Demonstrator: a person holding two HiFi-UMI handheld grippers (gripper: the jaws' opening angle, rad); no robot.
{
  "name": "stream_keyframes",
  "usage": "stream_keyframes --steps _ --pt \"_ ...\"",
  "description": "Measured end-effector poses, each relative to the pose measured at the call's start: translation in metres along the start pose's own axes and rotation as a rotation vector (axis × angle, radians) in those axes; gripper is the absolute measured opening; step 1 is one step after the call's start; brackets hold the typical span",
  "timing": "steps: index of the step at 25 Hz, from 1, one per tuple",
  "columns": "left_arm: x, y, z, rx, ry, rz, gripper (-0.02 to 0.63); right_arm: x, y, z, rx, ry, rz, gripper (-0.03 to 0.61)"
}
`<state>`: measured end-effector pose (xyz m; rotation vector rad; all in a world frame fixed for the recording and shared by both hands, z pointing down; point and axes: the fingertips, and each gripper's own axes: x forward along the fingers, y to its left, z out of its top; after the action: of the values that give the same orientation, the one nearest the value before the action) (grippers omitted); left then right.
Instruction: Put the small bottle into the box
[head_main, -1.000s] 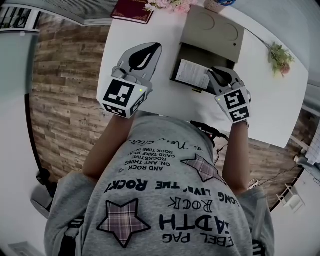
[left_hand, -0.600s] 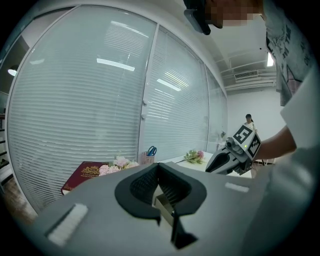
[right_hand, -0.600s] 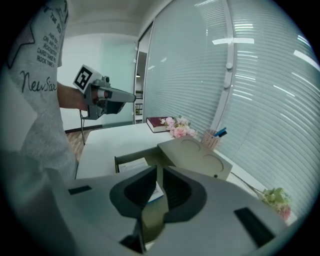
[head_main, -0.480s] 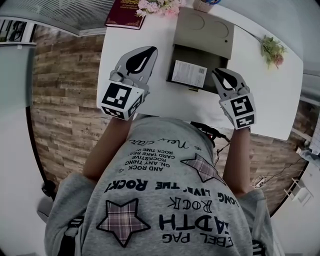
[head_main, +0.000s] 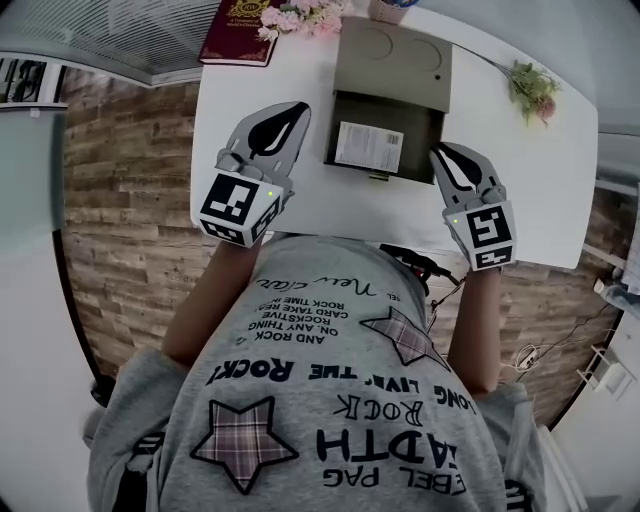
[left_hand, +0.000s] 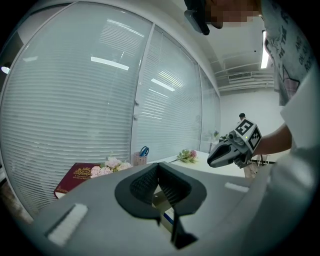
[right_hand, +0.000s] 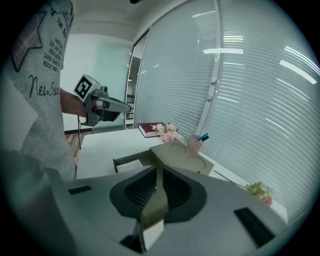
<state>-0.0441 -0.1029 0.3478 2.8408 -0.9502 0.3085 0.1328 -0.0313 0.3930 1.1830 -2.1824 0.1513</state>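
An open grey box (head_main: 336, 110) stands on the white table (head_main: 540, 180), its lid (head_main: 395, 55) folded back on the far side. A white labelled item (head_main: 368, 146) lies flat inside; I cannot make out whether it is the small bottle. My left gripper (head_main: 297, 107) hovers left of the box, jaws shut and empty (left_hand: 158, 165). My right gripper (head_main: 441, 151) hangs by the box's near right corner. Its pads (right_hand: 156, 172) stand a narrow slit apart with nothing between them. In the right gripper view, the box (right_hand: 131, 160) shows past the jaws.
At the table's far edge are a red book (head_main: 235, 20), pink flowers (head_main: 300, 15) and a pen cup (head_main: 385, 8). A flower sprig (head_main: 530, 85) lies at the far right. A blinds-covered window wall backs the table. The floor is wood planks (head_main: 120, 200).
The right gripper has drawn back from over the box's near right corner to just beside it. The left gripper stays left of the box. The head view has shifted a little.
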Motion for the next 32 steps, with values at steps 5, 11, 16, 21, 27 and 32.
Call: stream_keyframes --steps 5,11,16,21,27,32 --pt "0.004 -0.012 0.001 0.069 0.015 -0.026 0.009 -0.007 -0.008 -0.018 0.028 0.024 -0.033 0.046" --pt "0.009 -0.017 -0.019 0.035 0.050 -0.068 0.011 -0.006 -0.007 -0.045 0.086 0.068 -0.035 0.046" --pt "0.017 -0.021 -0.035 -0.039 0.022 -0.120 0.011 -0.005 -0.008 -0.073 0.111 0.118 -0.023 0.046" --pt "0.019 -0.022 -0.064 -0.027 0.074 -0.143 0.024 -0.005 -0.002 -0.095 0.143 0.157 -0.005 0.046" --pt "0.016 -0.024 -0.101 -0.041 0.151 -0.171 0.121 0.003 0.013 -0.116 0.109 0.255 0.059 0.134" --pt "0.015 -0.031 -0.133 -0.023 0.228 -0.205 0.150 0.007 0.022 -0.129 0.120 0.289 0.096 0.149"
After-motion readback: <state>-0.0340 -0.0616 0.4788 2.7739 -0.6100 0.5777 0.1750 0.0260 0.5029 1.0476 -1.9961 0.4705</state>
